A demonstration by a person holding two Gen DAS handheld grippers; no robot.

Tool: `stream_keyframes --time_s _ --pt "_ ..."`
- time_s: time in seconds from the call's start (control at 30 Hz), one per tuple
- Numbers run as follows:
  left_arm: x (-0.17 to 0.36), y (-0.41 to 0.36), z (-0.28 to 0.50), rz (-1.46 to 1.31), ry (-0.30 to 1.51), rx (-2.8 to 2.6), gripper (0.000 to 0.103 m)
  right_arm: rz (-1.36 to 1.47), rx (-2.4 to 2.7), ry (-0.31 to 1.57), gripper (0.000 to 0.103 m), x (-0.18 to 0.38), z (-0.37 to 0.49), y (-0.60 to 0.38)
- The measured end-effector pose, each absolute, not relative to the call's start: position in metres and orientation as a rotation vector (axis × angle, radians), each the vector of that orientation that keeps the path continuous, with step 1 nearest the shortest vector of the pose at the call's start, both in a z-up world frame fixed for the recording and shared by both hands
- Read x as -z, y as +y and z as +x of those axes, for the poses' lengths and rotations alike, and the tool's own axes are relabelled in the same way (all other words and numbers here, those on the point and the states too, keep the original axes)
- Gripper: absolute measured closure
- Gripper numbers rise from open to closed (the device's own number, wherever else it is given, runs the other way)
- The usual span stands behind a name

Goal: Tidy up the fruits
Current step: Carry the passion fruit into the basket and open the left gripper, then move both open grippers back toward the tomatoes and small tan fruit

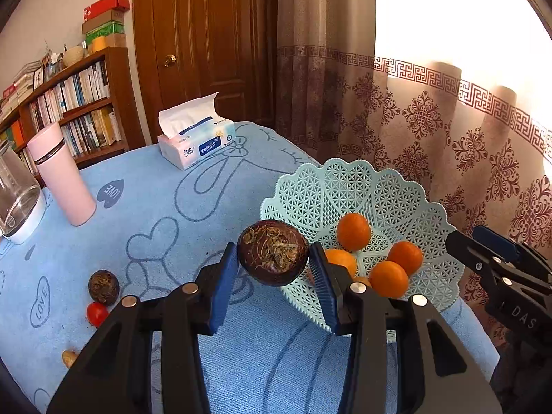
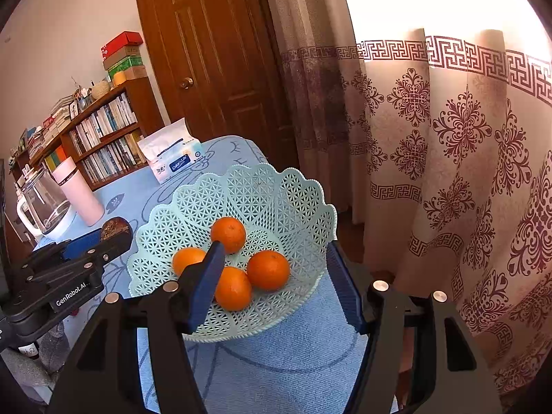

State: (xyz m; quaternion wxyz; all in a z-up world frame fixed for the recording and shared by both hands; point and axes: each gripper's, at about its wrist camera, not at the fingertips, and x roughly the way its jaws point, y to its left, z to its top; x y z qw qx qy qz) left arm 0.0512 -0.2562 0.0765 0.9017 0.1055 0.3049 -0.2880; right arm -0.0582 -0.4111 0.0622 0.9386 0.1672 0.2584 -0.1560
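Observation:
My left gripper (image 1: 274,258) is shut on a dark brown round fruit with a fibrous top (image 1: 272,253) and holds it above the cloth at the near left rim of the pale green lattice basket (image 1: 345,186). Several oranges (image 1: 353,231) lie in the basket. A second brown fruit (image 1: 103,287), a small red fruit (image 1: 97,313) and a tan piece (image 1: 69,358) lie on the cloth at the left. My right gripper (image 2: 272,276) is open, its jaws on either side of the basket (image 2: 262,186), over the oranges (image 2: 268,269). The left gripper (image 2: 103,245) shows at the left there.
The table has a blue cloth (image 1: 155,207). On it stand a pink tumbler (image 1: 62,177), a glass kettle (image 1: 17,203) and a tissue pack (image 1: 196,138). A bookshelf (image 1: 76,103), a wooden door (image 1: 207,34) and patterned curtains (image 1: 448,131) stand behind.

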Motion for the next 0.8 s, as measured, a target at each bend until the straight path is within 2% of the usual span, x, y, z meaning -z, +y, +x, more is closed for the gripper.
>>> stream_keyframes --time_s 0.27,0.3,0.33,0.4,0.73,0.8 --pt "-0.068 -0.277 0.068 0.193 0.664 0.629 0.059 0.358 0.304 0.521 0.04 -0.06 -0.058 -0.412" --pt "-0.067 -0.277 0.07 0.187 0.665 0.627 0.054 0.359 0.303 0.521 0.04 -0.059 -0.058 -0.413" --pt "-0.067 -0.277 0.071 0.182 0.665 0.624 0.045 0.361 0.302 0.523 0.04 -0.059 -0.059 -0.413" --pt "-0.067 -0.277 0.072 0.174 0.661 0.616 0.036 0.369 0.3 0.526 0.04 -0.057 -0.058 -0.414" --pt "-0.058 -0.275 0.075 0.181 0.683 0.603 0.034 0.385 0.298 0.526 0.04 -0.054 -0.057 -0.415" --pt "-0.059 -0.273 0.075 0.178 0.683 0.603 0.029 0.385 0.299 0.527 0.04 -0.054 -0.058 -0.415"
